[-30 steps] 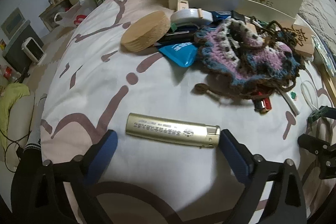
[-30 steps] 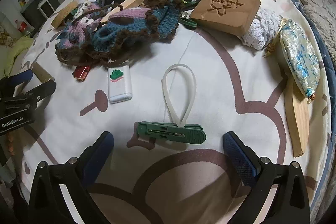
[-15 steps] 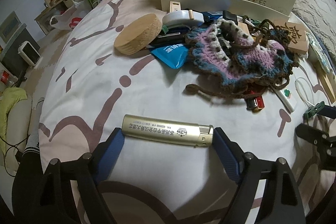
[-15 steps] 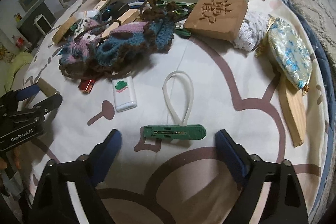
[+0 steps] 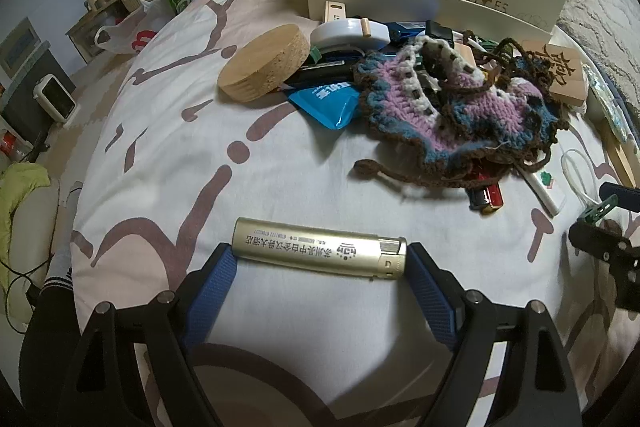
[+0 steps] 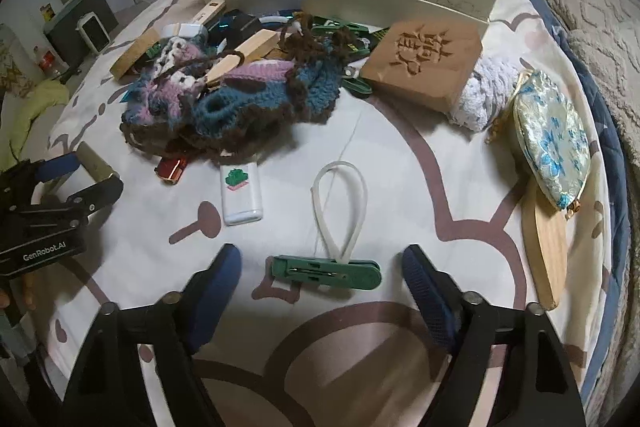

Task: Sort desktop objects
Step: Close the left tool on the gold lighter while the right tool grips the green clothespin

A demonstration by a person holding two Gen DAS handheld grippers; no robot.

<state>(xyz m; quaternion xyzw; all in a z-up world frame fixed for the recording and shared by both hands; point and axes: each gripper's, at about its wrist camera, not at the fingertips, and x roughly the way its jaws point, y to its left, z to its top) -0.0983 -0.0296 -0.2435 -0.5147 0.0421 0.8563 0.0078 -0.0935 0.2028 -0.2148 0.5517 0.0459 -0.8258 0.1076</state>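
Since closing in, both grippers bracket lighter [image 5: 319, 254] and clip [image 6: 326, 272].

Glossy gold metal lighter [image 5: 320, 254], rough crocheted yarn pouch [image 5: 460, 107].

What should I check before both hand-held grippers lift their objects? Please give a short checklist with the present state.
1. Gold lighter lies lengthwise between the left hand-held gripper's pads: ok.
2. Left pads touch both ends of the lighter: ok, they appear to.
3. Green clip is centred in the right hand-held gripper: ok.
4. Right pads press the clip: not ok; the jaws are closing, with gaps showing on both sides.
5. White loop is free of the clip: not ok; it seems attached and would probably come along.
6. Grippers are apart from each other: ok.
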